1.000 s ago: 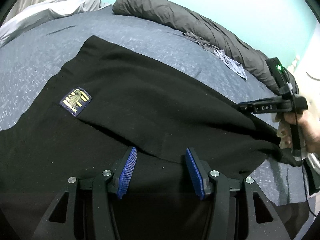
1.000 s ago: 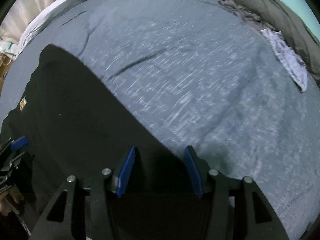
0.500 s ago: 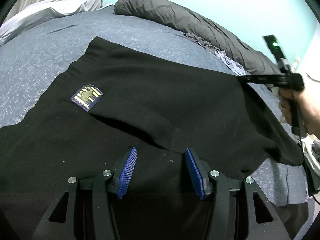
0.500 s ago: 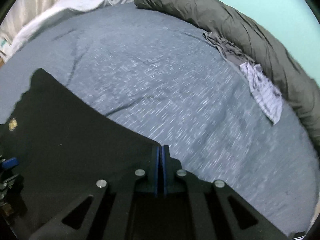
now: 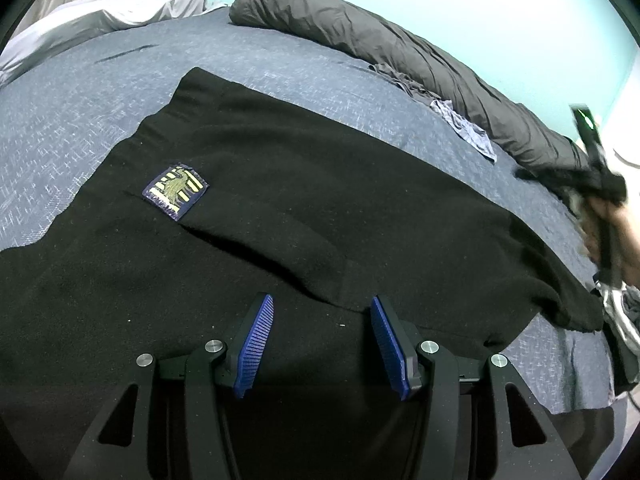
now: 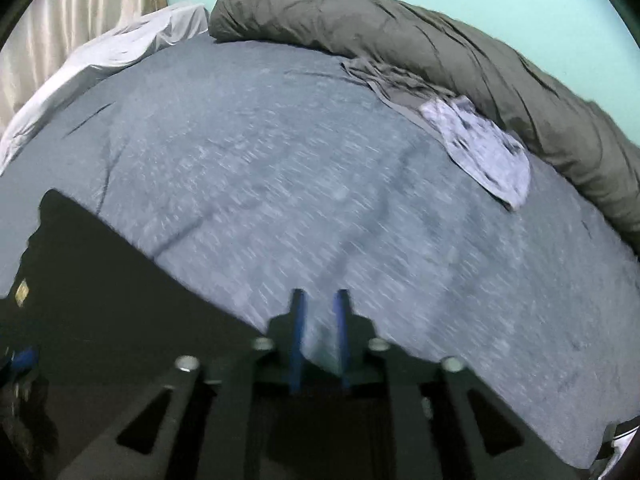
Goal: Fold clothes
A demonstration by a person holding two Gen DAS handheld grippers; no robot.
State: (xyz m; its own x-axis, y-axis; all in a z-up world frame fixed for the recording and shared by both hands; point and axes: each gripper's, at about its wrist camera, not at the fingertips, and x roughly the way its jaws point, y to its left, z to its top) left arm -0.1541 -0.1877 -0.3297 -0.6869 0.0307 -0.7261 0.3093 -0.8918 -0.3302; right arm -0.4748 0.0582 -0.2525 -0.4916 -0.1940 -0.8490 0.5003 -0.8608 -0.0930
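1. Half a second ago the right hand-held gripper (image 6: 319, 340) was pressed together on the garment's (image 5: 320, 208) edge and held it up; now its fingers stand slightly apart with nothing between them, and the lifted edge lies back on the bed (image 6: 300, 168).
2. The left hand-held gripper (image 5: 322, 344) stays spread wide, empty, hovering over the near part of the garment.
3. The garment, black, lies spread on the blue-grey bed with one layer folded over; a yellow patch (image 5: 176, 193) shows on its left part.
4. Beyond it, a dark grey duvet (image 5: 400, 52) runs along the far side, with a small pale cloth (image 6: 484, 152) just beside it.
5. The right view is motion-blurred.
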